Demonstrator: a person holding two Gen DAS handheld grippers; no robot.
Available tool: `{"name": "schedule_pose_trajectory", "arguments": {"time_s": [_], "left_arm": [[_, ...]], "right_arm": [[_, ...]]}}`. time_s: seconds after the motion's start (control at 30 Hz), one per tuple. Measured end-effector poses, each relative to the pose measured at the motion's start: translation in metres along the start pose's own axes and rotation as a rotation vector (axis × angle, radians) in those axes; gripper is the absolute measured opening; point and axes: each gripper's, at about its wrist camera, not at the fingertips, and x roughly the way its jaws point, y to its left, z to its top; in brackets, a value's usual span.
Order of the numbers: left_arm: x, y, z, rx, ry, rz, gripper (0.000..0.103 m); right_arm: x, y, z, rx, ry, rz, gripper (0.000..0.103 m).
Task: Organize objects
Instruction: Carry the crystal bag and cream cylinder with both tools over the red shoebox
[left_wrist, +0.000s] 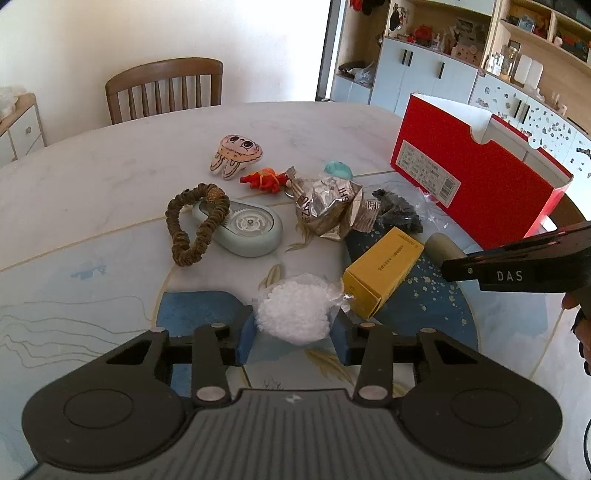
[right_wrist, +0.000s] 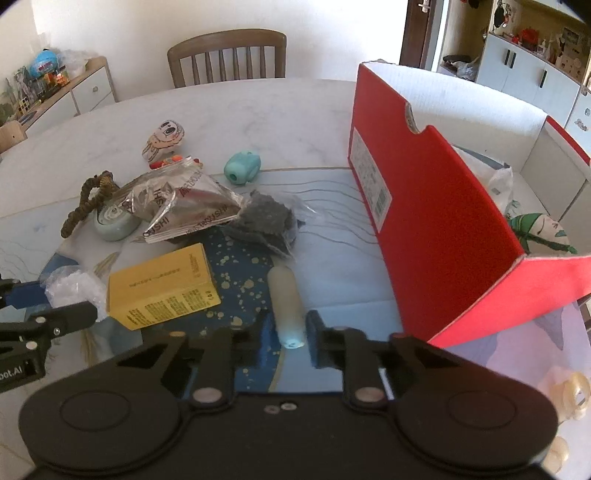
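1. Your left gripper (left_wrist: 293, 334) sits at the bottom centre of the left wrist view, its blue pads spread wide on either side of the small clear plastic bag of white granules (left_wrist: 295, 314). The pads look apart from the bag; it holds nothing yet.
2. Your right gripper (right_wrist: 287, 334) sits at the bottom centre of the right wrist view, partly open around the near end of the pale frosted cylinder (right_wrist: 285, 306). I cannot tell whether the pads touch it, but it lies flat on the mat and does not look lifted.
3. To do this step well, I judge you should close each gripper squarely across the middle of its object. The bag will likely squash and slip, so take the bulk rather than the loose film at its right edge.
4. The cylinder may roll; keep the pads level across its width before closing.
5. The open red cardboard box (right_wrist: 436, 206) fills the right half of the right wrist view and already holds a green-and-white printed pouch (right_wrist: 543, 230). It looks like the destination.
6. The yellow rectangular carton (right_wrist: 162, 291) lies between your two targets, just beside the bag; avoid nudging it.
7. Both grippers point forward and down at the table (left_wrist: 110, 166), the left one low.
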Motion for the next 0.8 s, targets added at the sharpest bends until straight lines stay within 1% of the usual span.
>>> {"name": "schedule_pose_trajectory", "arguments": {"time_s": [0.1,0.47,0.63,0.8], "left_arm": [[-0.002,0.001,0.0,-0.012,-0.002,-0.002,0.035],[-0.022,-0.005,0.003,-0.026,0.006,0.002,0.034],[-0.041,-0.011,0.009,-0.04,-0.017,-0.008,0.034],[-0.062,-0.023,0.02,-0.054,-0.055,-0.041,0.034]], "right_arm": [[-0.004,0.002,-0.002,-0.007,-0.003,-0.003,0.015],[-0.034,0.009,-0.014,-0.003,-0.012,0.034,0.014],[-0.054,0.009,-0.017,0.009,-0.031,0.054,0.014],[-0.078,0.007,-0.015,0.019,-0.062,0.074,0.014]]}}
